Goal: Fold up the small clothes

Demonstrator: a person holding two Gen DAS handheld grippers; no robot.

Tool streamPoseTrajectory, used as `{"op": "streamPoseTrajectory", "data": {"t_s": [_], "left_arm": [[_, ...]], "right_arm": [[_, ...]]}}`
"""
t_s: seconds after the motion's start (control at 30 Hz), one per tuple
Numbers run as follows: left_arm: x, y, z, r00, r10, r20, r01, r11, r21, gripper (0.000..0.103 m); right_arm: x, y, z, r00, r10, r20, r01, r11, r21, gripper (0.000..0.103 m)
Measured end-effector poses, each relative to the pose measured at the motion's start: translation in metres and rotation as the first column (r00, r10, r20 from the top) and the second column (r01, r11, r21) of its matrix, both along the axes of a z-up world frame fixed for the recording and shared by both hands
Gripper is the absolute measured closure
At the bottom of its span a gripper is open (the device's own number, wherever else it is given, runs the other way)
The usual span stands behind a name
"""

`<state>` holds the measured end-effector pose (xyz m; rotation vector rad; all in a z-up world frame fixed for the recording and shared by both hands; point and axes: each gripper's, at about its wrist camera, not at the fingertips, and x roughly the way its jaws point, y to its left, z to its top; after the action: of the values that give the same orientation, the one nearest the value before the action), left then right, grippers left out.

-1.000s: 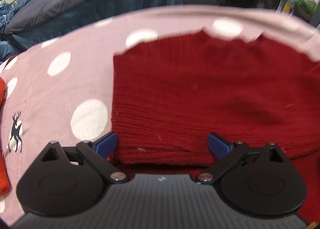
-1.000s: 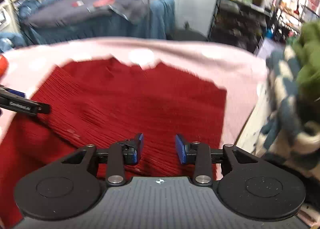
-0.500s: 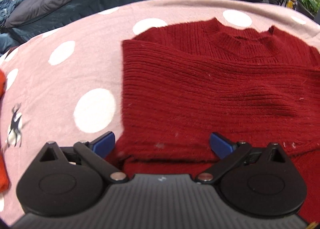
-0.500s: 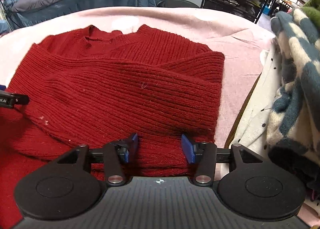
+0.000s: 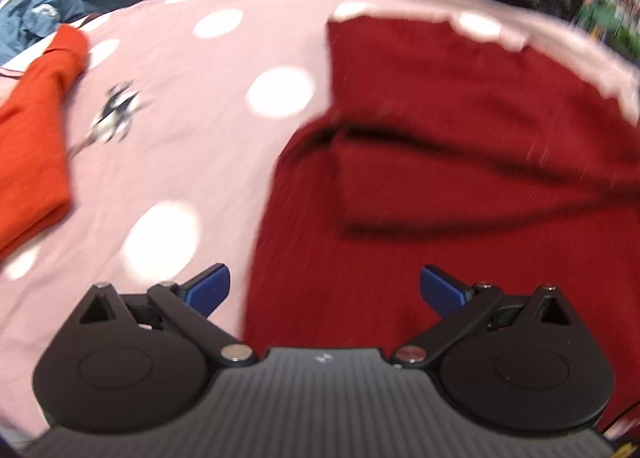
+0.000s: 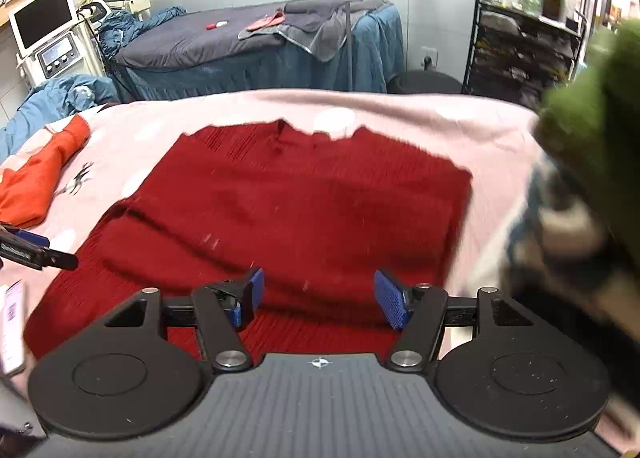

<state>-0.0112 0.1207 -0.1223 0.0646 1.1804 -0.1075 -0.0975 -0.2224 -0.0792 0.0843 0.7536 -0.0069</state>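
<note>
2 grippers, both w/ black bodies and blue pads. Left gripper (image 5: 324,286): fingers spread wide, nothing between them, hovering at the near left edge of the sweater (image 5: 440,161). Right gripper (image 6: 318,298): fingers also spread, empty, over the sweater's (image 6: 304,201) near right part. Left gripper's tip (image 6: 36,250) shows at the left edge of the right-wrist view, just beside the sweater's left side.

1 sweater: dark red ribbed knit, lying flat on the worktop (image 5: 192,145), sleeves folded across the body so it makes a rough rectangle, collar at the far end. Folded sleeve leaves a raised ridge across the middle; left side edge curves outward below it. Both views are motion-blurred, knit detail is soft.

Worktop cover (image 6: 400,113): pink cloth, white polka dots, 1 small dark deer print (image 5: 114,113) left of the sweater. Open pink cloth between sweater and the left; narrower strip on the right.

1 orange garment (image 5: 36,129), smooth fabric, bunched at the left edge, well apart from the sweater. At right, a pile (image 6: 572,217): green fuzzy item on top of blue/white checked cloth, near the sweater's right edge.

Farther back: 1 bed (image 6: 256,45) w/ dark grey cover and blue skirt, 1 black rack (image 6: 520,53), 1 monitor (image 6: 42,13).
</note>
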Motion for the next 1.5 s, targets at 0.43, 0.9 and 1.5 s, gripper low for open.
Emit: {"op": "streamPoseTrajectory", "data": {"t_s": [0.43, 0.9, 1.5], "left_arm": [[-0.029, 0.050, -0.022, 0.974, -0.223, -0.037, 0.211, 0.956, -0.202, 0.006], [-0.040, 0.062, -0.051, 0.945, -0.314, -0.089, 0.285, 0.927, -0.246, 0.012], [-0.048, 0.072, -0.049, 0.944, -0.265, -0.196, 0.197, 0.931, -0.306, 0.082]], "right_arm": [[-0.109, 0.048, -0.032, 0.946, -0.271, -0.178, 0.278, 0.961, 0.010, 0.000], [-0.144, 0.021, -0.073, 0.814, -0.510, -0.277, 0.551, 0.830, 0.090, 0.012], [-0.138, 0.028, -0.085, 0.864, -0.355, -0.356, 0.426, 0.893, 0.144, 0.050]]}}
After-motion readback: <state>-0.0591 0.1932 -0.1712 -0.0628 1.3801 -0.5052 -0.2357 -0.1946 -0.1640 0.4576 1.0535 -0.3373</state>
